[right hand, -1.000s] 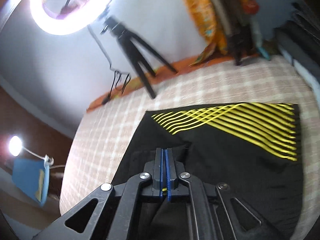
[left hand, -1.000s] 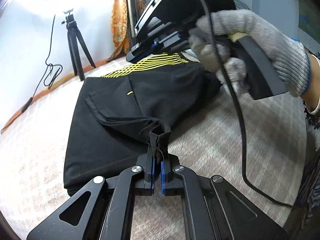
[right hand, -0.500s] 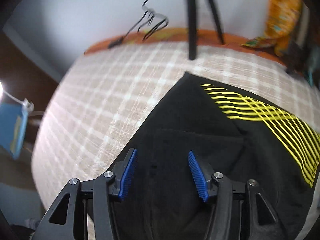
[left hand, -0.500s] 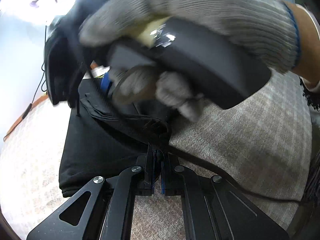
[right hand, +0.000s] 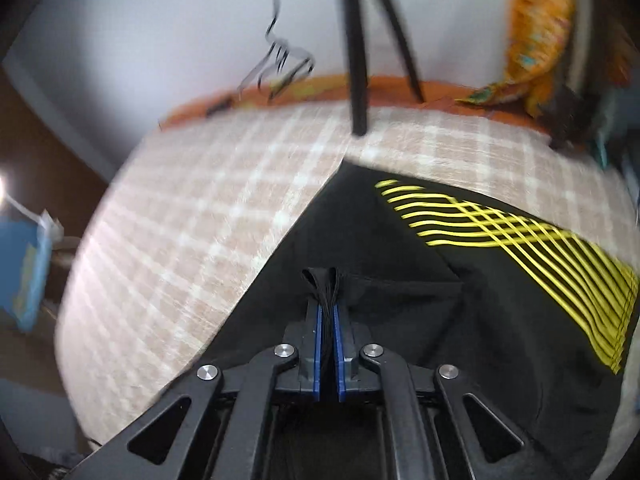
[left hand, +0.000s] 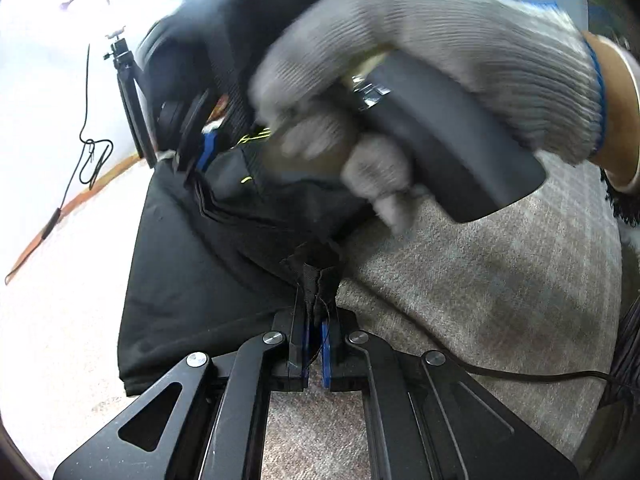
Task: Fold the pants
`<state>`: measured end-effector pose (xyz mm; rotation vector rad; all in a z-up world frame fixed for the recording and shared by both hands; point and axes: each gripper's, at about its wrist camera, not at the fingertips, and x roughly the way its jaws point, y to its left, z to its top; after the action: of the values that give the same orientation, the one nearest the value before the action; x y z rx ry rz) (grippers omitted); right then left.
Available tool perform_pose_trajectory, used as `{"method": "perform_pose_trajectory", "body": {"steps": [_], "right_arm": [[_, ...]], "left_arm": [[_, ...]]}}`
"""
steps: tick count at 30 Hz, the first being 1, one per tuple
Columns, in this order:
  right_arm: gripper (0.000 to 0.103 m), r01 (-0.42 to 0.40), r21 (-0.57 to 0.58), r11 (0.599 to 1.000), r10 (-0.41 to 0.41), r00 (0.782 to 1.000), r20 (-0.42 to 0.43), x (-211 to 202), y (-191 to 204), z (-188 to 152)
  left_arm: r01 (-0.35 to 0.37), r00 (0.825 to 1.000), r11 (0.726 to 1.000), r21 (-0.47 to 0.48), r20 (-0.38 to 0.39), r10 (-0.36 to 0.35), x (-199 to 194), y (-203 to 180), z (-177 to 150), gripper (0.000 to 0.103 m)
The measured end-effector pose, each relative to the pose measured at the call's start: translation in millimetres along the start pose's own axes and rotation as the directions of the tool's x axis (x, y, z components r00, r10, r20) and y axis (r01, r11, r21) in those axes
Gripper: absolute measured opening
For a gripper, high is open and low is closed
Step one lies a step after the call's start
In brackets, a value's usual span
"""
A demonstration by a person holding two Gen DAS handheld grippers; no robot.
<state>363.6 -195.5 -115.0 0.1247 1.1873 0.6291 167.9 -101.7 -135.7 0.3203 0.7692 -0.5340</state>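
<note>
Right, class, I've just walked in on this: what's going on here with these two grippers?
A person is folding black pants with yellow stripes on a checked bedcover. The left gripper has its jaws clamped on a bunched edge of the fabric. The right gripper, held in a gloved hand, also pinches a gathered bit. The fold is midway.

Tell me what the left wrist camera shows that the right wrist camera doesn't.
Only the left wrist view shows the gloved hand holding the right hand-held gripper and the left hand-held gripper pinching a bunched black edge. Only the right wrist view shows the yellow stripes clearly, the orange cloth, and the right hand-held gripper shut on fabric. Both show the black pants, the checked bedspread and a tripod.
</note>
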Motion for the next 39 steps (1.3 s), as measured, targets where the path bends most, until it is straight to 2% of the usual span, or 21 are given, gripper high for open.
{"method": "perform_pose_trajectory", "body": {"steps": [1, 2, 4, 7, 13, 22, 31, 39], "right_arm": [[0.003, -0.057, 0.040, 0.998, 0.057, 0.998, 0.016, -8.7, -11.2, -4.2], [0.003, -0.081, 0.062, 0.995, 0.080, 0.996, 0.028, -12.3, -18.6, -5.5], [0.003, -0.070, 0.094, 0.993, 0.066, 0.997, 0.049, -17.4, -31.6, -6.9], [0.003, -0.097, 0.123, 0.988, 0.089, 0.993, 0.072, -20.7, -40.8, -7.5], [0.003, -0.104, 0.086, 0.991, 0.090, 0.985, 0.150, -47.9, -45.3, 7.5], [0.003, -0.173, 0.099, 0.980, 0.139, 0.949, 0.284, -84.7, -83.3, 17.0], [0.003, -0.188, 0.150, 0.971, 0.138, 0.945, 0.297, -85.5, -133.4, 3.7], [0.003, -0.171, 0.206, 0.963, 0.104, 0.948, 0.301, -82.3, -172.8, 0.4]], "left_arm": [[0.002, 1.000, 1.000, -0.005, -0.001, -0.002, -0.1, 0.2, -0.2, 0.002], [0.001, 1.000, 1.000, -0.006, -0.003, -0.001, 0.4, 0.3, -0.1, 0.002], [0.001, 1.000, 1.000, -0.007, -0.006, -0.001, 2.4, 2.4, -0.4, 0.002], [0.014, 1.000, 0.999, -0.029, -0.004, -0.014, 3.7, 7.8, 3.2, 0.002], [0.040, 0.998, 0.997, -0.059, 0.044, -0.038, -0.8, 11.4, 20.1, 0.002], [0.065, 0.993, 0.996, -0.063, 0.099, -0.059, 9.5, 2.3, 47.3, 0.002], [0.089, 0.993, 0.995, -0.045, 0.083, -0.085, 36.2, -21.2, 65.6, 0.002], [0.101, 0.992, 0.995, -0.011, 0.079, -0.100, 47.2, -43.7, 83.7, 0.002]]}}
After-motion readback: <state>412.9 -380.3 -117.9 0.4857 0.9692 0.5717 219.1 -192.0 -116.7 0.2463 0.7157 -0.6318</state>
